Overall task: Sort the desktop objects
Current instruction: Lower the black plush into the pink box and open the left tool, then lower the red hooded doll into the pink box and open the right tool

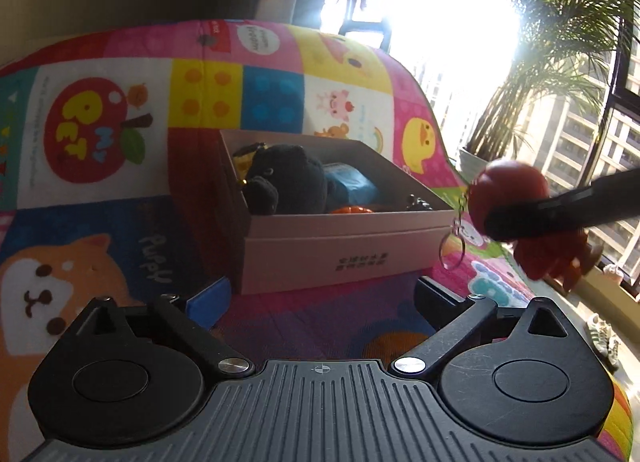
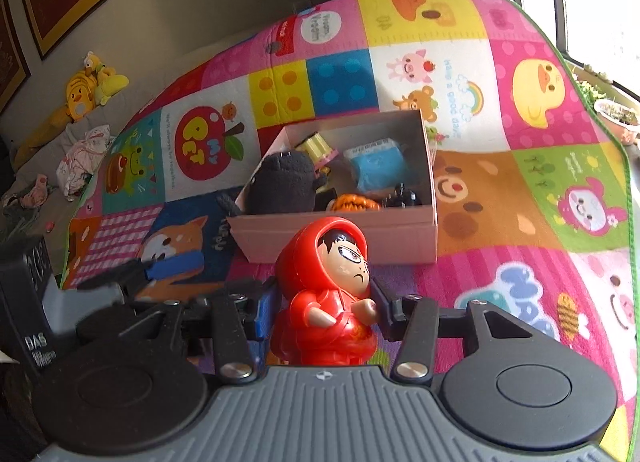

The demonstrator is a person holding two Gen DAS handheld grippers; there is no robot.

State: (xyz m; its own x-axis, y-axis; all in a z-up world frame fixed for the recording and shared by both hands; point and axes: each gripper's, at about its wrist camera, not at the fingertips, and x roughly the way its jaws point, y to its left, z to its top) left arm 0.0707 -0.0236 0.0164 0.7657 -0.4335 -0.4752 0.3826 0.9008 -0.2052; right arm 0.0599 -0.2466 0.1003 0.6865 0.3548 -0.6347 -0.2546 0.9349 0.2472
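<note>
Red-hooded figurine (image 2: 328,294) is standing upright, clamped in the right gripper (image 2: 324,310), with the open box (image 2: 336,238) lying just ahead, while the left gripper (image 1: 320,294) is hovering wide apart and empty.

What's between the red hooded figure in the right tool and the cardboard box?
Only bare play mat, seen in the right wrist view: the red hooded figure is held just short of the box.

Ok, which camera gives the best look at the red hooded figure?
The right wrist view: the red hooded figure fills the centre, face forward, clamped in the right tool. The left wrist view shows it only from behind at the edge, blurred, with its key ring hanging.
</note>
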